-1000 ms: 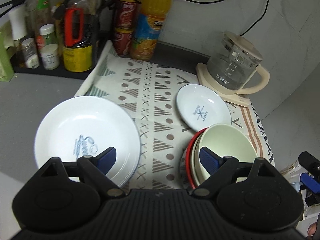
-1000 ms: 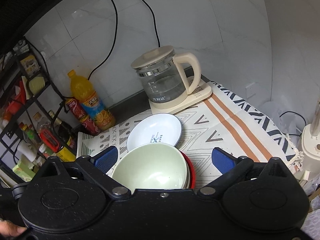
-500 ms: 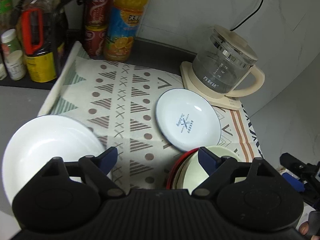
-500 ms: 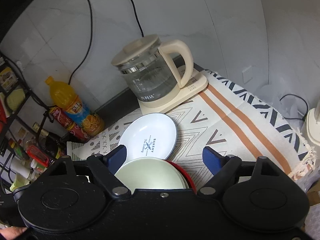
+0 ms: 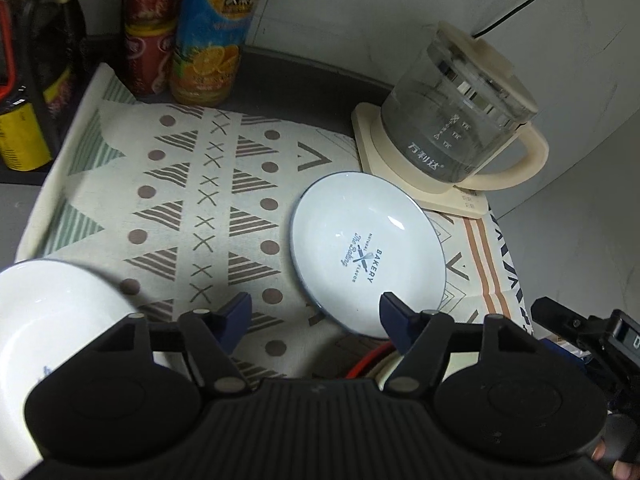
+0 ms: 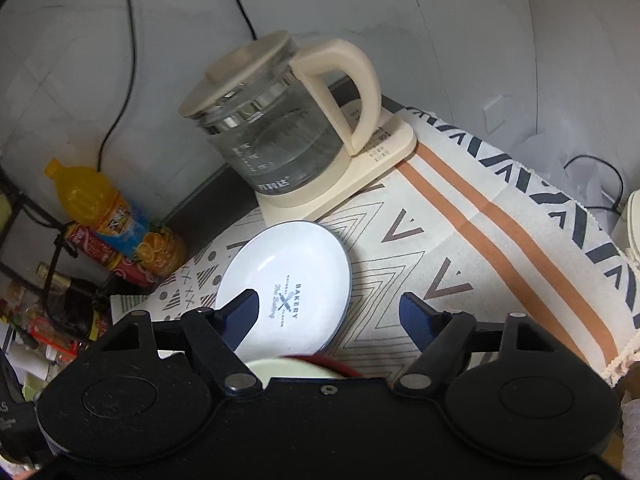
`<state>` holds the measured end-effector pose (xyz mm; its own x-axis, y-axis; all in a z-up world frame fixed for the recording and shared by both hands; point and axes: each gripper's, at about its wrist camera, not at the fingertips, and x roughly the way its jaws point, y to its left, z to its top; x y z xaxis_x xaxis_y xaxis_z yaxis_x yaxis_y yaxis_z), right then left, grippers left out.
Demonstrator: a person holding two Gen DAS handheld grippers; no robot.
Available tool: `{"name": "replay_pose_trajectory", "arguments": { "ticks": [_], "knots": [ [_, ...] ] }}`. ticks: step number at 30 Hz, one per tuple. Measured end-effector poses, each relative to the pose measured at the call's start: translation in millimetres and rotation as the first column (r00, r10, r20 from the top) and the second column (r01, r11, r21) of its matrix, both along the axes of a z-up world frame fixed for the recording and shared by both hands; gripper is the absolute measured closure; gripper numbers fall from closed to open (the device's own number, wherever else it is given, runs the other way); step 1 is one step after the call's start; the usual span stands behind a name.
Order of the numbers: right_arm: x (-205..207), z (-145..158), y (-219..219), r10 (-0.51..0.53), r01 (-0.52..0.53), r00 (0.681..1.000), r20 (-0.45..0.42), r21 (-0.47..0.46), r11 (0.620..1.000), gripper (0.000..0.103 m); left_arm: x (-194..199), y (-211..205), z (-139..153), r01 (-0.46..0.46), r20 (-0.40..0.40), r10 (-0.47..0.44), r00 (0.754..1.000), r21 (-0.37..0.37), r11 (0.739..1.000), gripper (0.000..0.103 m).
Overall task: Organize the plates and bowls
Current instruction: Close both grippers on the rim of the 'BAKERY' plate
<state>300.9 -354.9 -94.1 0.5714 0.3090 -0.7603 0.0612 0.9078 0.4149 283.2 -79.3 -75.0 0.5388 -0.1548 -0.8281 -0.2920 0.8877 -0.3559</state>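
A small white plate (image 5: 366, 246) printed "BAKERY" lies on the patterned cloth in front of the kettle; it also shows in the right wrist view (image 6: 290, 288). A large white plate (image 5: 56, 320) sits at the lower left. A stack of bowls with a red rim (image 5: 370, 362) is mostly hidden under the grippers; it also shows in the right wrist view (image 6: 308, 366). My left gripper (image 5: 316, 318) is open and empty, just short of the small plate's near edge. My right gripper (image 6: 330, 312) is open and empty above the small plate.
A glass kettle (image 5: 456, 120) on a cream base stands behind the small plate. An orange juice bottle (image 5: 212, 36), a red can (image 5: 146, 40) and a rack of jars stand at the back left. The patterned cloth (image 5: 192, 200) covers the counter.
Both grippers have moved forward toward the small plate. The bowl stack has slid under them out of sight and the large plate has shifted to the lower left edge.
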Motion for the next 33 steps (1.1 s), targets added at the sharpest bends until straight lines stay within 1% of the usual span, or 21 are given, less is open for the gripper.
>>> {"name": "replay_pose_trajectory", "arguments": {
  "ticks": [4,5,7,10,13,15,17,22,25,29,33],
  "knots": [
    [15.7,-8.5,0.8,-0.006,0.005,0.999,-0.033,-0.003,1.000,0.031,14.4,3.5,-11.9,-0.004,-0.029,0.003,1.000,-0.009,1.000,0.044],
    [20.3,-11.2,2.3,-0.004,0.003,0.999,-0.045,-0.015,1.000,0.031,17.8,4.7,-14.8,-0.005,-0.034,0.004,0.999,-0.012,1.000,0.047],
    [28.6,-15.4,4.7,-0.007,0.005,0.998,-0.068,-0.029,1.000,0.032,25.2,6.5,-20.2,-0.003,-0.048,0.002,0.999,-0.012,1.000,0.050],
    [40.1,-22.6,6.3,0.000,-0.001,0.996,-0.095,-0.011,1.000,0.033,35.4,10.6,-29.0,-0.006,-0.072,0.004,0.997,-0.019,1.000,0.056],
    [52.1,-32.7,8.6,0.005,-0.007,0.991,-0.135,-0.011,1.000,0.036,46.2,12.9,-37.0,0.001,-0.092,-0.003,0.996,-0.018,1.000,0.057],
    [59.9,-40.4,8.0,-0.002,0.003,0.986,-0.167,0.006,1.000,0.039,52.9,13.6,-42.2,0.008,-0.108,-0.010,0.994,-0.024,1.000,0.058],
    [66.7,-47.4,8.1,-0.004,0.008,0.980,-0.200,0.021,1.000,0.042,58.8,14.2,-47.2,0.013,-0.121,-0.017,0.992,-0.032,0.999,0.062],
    [81.5,-60.4,8.6,-0.009,0.020,0.967,-0.254,0.039,0.999,0.045,71.9,17.0,-58.7,0.017,-0.158,-0.026,0.987,-0.060,0.998,0.070],
    [89.0,-67.0,6.5,-0.020,0.032,0.961,-0.277,0.038,0.999,0.051,80.4,18.2,-64.8,0.026,-0.176,-0.038,0.984,-0.067,0.997,0.073],
    [96.5,-75.4,0.8,-0.039,0.060,0.949,-0.312,0.058,0.996,0.065,90.6,20.3,-68.6,0.028,-0.182,-0.042,0.982,-0.075,0.997,0.076],
    [102.1,-81.6,-0.8,-0.047,0.068,0.942,-0.332,0.051,0.996,0.067,97.2,17.1,-72.0,0.047,-0.192,-0.060,0.980,-0.072,0.996,0.078]
  ]
}}
